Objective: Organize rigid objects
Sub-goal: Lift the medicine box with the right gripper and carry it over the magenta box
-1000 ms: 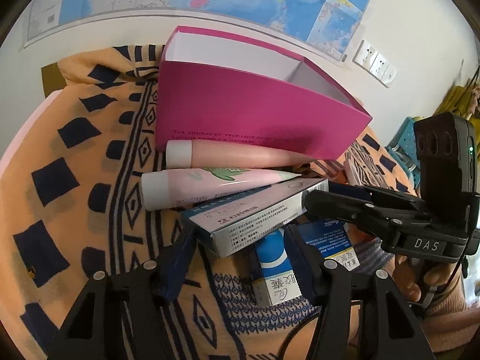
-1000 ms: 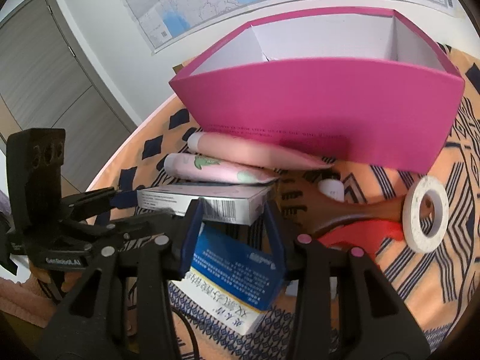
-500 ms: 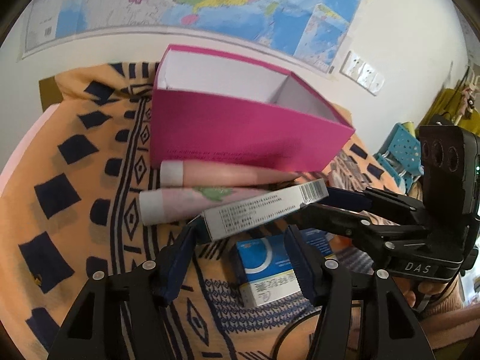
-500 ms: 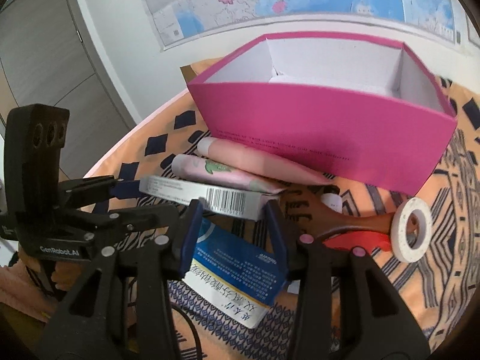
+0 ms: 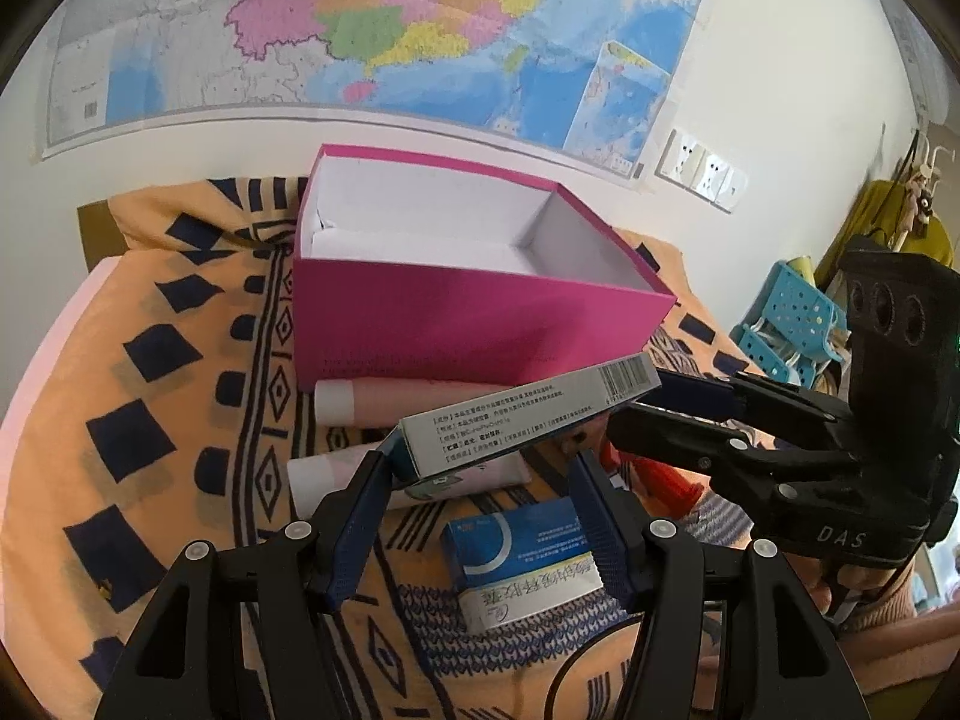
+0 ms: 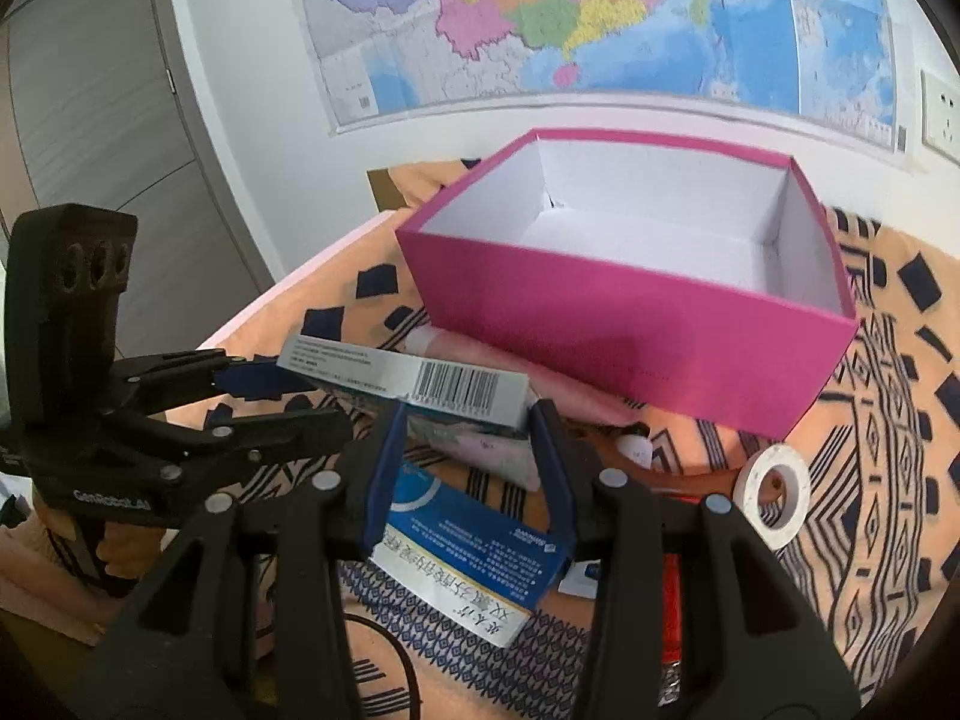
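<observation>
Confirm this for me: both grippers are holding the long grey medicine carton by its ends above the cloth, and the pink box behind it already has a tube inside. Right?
Not quite. The pink box is empty; the right wrist view shows only its bare white floor. Both tubes, the pink tube and the white-capped tube, lie on the cloth in front of it. The rest stands: the left gripper and right gripper hold the grey carton by its ends.

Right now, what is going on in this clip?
A person is tidying items on a patterned cloth with two handheld grippers. Both the left gripper and the right gripper clamp one long grey carton, one at each end, holding it in the air in front of the open pink box, which looks empty. Two pink tubes, a blue carton and a tape roll lie on the cloth.
</observation>
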